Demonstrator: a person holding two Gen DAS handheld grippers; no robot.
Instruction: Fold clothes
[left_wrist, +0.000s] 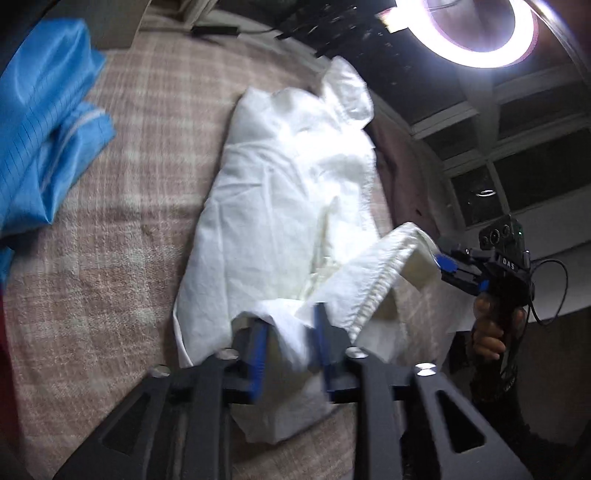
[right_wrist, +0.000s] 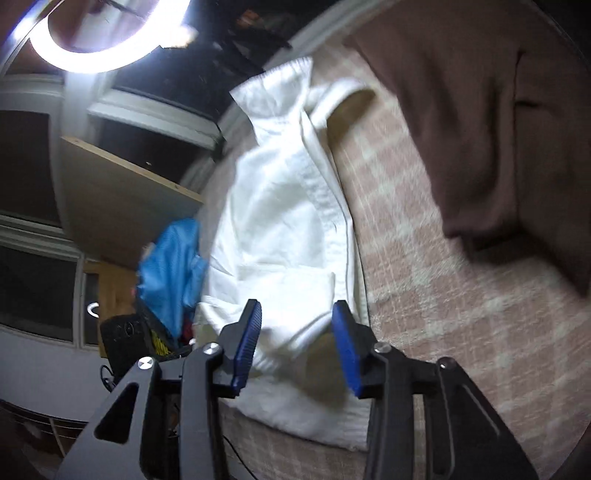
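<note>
A white garment (left_wrist: 280, 192) lies lengthwise on a pink checked blanket (left_wrist: 110, 258); it also shows in the right wrist view (right_wrist: 284, 206). My left gripper (left_wrist: 290, 332) has its blue pads apart with a bunch of the white cloth between them. In the left wrist view my right gripper (left_wrist: 443, 264) holds a lifted corner of the garment at the right. In the right wrist view my right gripper (right_wrist: 297, 332) has its blue pads wide apart with white cloth lying between them.
Blue clothes (left_wrist: 44, 129) are piled at the left of the blanket, and show in the right wrist view (right_wrist: 170, 266) too. A brown cloth (right_wrist: 498, 129) lies at the far right. A ring lamp (left_wrist: 480, 33) shines overhead. Windows and a wooden shelf (right_wrist: 122, 199) stand beyond the bed.
</note>
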